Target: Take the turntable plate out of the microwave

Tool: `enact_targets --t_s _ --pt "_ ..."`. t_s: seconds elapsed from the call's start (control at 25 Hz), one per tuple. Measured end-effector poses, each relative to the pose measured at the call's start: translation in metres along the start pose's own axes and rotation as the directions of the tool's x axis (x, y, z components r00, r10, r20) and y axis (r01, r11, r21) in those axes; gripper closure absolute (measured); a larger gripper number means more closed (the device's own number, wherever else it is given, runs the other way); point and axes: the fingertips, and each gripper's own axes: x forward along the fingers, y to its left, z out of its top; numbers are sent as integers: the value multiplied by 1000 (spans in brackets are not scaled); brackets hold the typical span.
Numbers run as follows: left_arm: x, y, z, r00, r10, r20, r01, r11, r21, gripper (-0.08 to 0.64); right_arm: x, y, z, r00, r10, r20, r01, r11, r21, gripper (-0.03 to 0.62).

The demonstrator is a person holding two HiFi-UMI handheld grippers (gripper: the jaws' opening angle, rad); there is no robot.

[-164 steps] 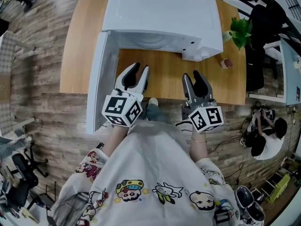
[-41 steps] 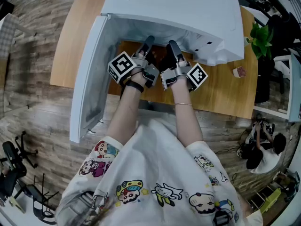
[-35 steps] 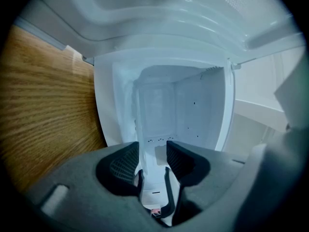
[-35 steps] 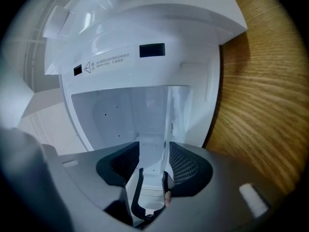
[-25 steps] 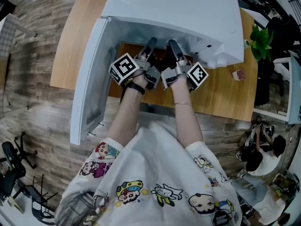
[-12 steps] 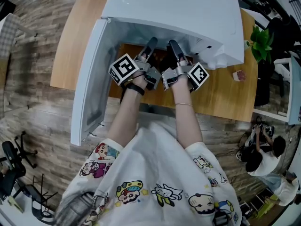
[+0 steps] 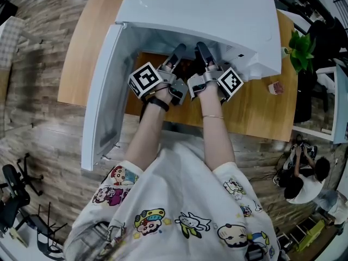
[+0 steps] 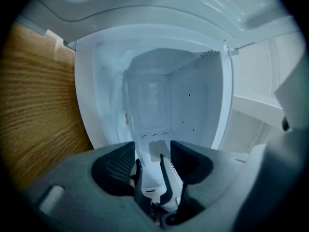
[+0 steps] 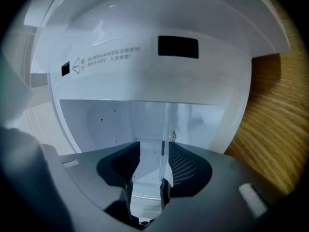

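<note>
**Two grippers at the mouth of the open microwave (image 7: 196,10)**

Head view. The white microwave stands on a wooden table (image 7: 81,53). Its door (image 7: 103,97) is swung wide to the left. The left gripper (image 7: 178,52) and the right gripper (image 7: 202,50) lie close side by side. Both point level into the cavity opening, with their fingertips under the housing's front edge. This view resolves neither the turntable plate nor either jaw gap.

Left gripper view. The camera is rolled, so the table stands at picture left. The turntable plate (image 8: 128,110) sits inside the white cavity. It appears edge-on as a thin clear band running into the gap between the jaws. The band passes just beside the pad (image 8: 118,168) at picture left, and contact there cannot be determined. The opposite pad stands clear of the band, so there is no pinch. The jaws are spread and have just been opening.

Right gripper view. The same plate shows as a thin clear line entering this gripper's gap, near the pad (image 9: 186,170) at picture right. The jaws are apart, and the other pad stands clear of the plate. Only this view shows a printed warning label (image 9: 104,57) and a black rectangle (image 9: 177,46). Both are on the white frame bordering the opening.
</note>
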Motion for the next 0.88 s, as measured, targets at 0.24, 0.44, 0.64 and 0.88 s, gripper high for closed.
enact_targets --t_s 0.24,0.44,0.64,0.88 --pt "4 -8 -5 999 -21 -36 23 999 35 333 7 3 7 999 3 34 -2 1000 -18 431" --pt "4 -3 -5 999 -19 -25 19 1000 4 333 9 -4 10 999 -21 39 22 999 -27 488" --pt "2 0 -4 1000 -11 -16 11 1000 -19 360 9 -6 8 998 -49 40 50 999 -19 543" --pt "-2 10 8 999 34 23 -33 999 -30 368 5 -9 9 997 -73 40 72 997 6 540"
